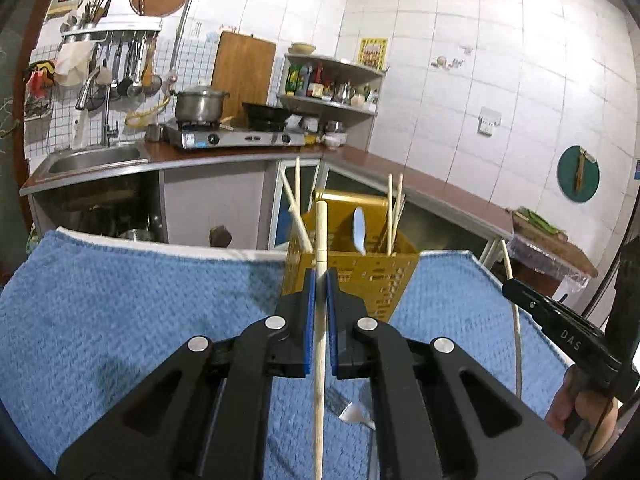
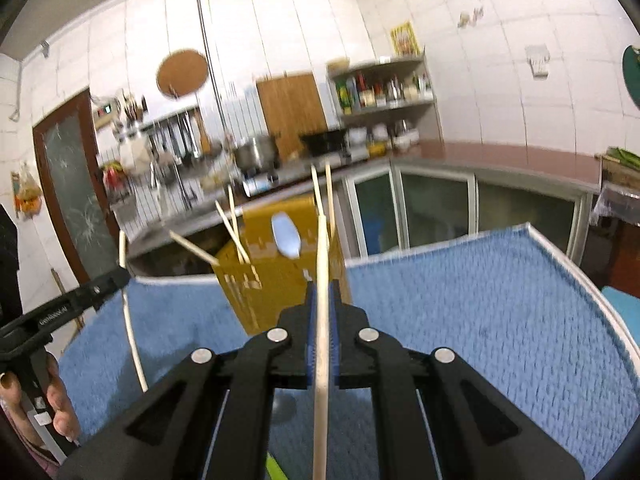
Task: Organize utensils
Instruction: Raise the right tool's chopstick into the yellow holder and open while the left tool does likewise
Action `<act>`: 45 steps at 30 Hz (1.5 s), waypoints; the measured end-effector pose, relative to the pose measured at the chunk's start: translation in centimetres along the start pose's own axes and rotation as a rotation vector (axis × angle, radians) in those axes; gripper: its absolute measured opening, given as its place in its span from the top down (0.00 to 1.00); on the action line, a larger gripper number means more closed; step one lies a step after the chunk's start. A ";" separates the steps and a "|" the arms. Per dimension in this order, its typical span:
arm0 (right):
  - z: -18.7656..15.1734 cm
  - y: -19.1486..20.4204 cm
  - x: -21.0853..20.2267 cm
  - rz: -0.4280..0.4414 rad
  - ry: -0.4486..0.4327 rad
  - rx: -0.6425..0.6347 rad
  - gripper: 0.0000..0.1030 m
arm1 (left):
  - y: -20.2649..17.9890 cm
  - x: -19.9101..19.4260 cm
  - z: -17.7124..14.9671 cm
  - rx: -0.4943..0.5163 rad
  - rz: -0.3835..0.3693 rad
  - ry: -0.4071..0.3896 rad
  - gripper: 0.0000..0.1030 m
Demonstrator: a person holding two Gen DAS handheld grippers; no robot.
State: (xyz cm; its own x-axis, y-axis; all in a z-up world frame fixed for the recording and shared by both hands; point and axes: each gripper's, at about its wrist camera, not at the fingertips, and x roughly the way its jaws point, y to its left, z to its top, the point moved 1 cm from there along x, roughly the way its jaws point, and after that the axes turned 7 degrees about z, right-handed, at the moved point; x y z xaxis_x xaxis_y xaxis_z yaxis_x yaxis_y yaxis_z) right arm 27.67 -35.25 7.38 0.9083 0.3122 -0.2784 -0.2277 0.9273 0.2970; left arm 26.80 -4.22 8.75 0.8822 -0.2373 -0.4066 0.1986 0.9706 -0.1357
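Each gripper's jaws clamp a chopstick (image 1: 319,344) before the yellow holder (image 1: 352,268)

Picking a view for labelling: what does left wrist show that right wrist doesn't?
Left wrist only: the sink and faucet, a white spoon lying on the towel under the tongs, and sharp detail.

Right wrist only: the dark door with cracked glass; the image is motion-blurred.

Both: the blue towel, the yellow utensil holder with chopsticks and a spoon standing in it, and each pair of tongs shut on a single chopstick, left and right.
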 end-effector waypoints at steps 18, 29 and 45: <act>4.1 1.1 -0.1 0.119 -0.302 0.024 0.94 | -1.8 0.0 5.2 0.029 -0.018 -0.181 0.96; 7.7 1.9 2.4 0.100 -0.412 -0.032 0.94 | -3.9 2.8 9.6 0.064 -0.038 -0.270 0.96; 10.5 -0.2 9.2 0.047 -0.530 -0.018 0.94 | -3.5 9.9 12.7 0.043 0.011 -0.362 0.96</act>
State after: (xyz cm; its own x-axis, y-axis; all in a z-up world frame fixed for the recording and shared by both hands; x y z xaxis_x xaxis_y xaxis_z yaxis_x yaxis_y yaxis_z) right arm 39.78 -34.79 14.38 0.9486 0.2113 0.2358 -0.2747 0.9196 0.2808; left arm 40.26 -9.43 16.72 0.9768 -0.2052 -0.0607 0.1992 0.9756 -0.0923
